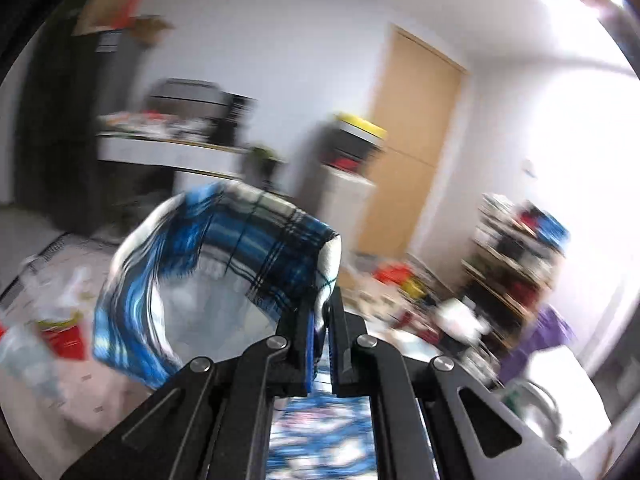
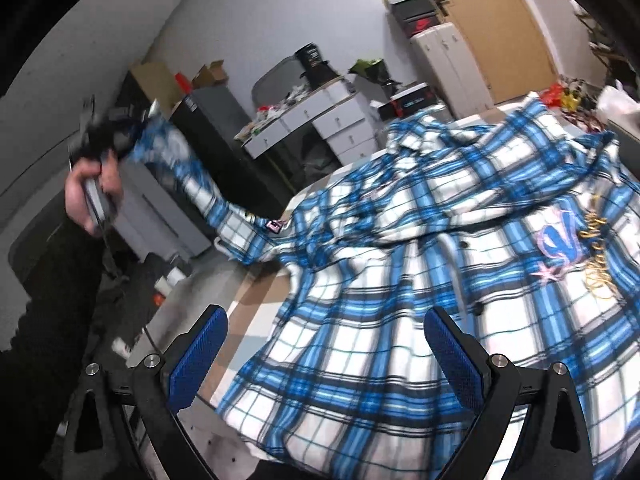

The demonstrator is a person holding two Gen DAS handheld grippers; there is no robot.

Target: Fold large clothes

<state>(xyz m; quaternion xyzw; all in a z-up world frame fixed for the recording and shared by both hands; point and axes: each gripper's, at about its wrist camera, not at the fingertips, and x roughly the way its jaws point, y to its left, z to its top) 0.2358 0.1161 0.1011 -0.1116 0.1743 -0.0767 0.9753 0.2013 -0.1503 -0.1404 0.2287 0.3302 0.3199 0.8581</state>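
A blue, white and black plaid shirt lies spread on the table, embroidered lettering near its right side. Its sleeve stretches up and left, off the table, to my left gripper, held by a hand in a dark sleeve. In the left wrist view the left gripper is shut on the sleeve cuff, which loops up in front of the camera, blurred. My right gripper hovers open over the shirt's lower part, blue pads wide apart, nothing between them.
White drawers with a cluttered top stand behind the table. A white cabinet with stacked boxes and a wooden door are beyond. A grey cabinet stands left. Cluttered shelves sit at the right.
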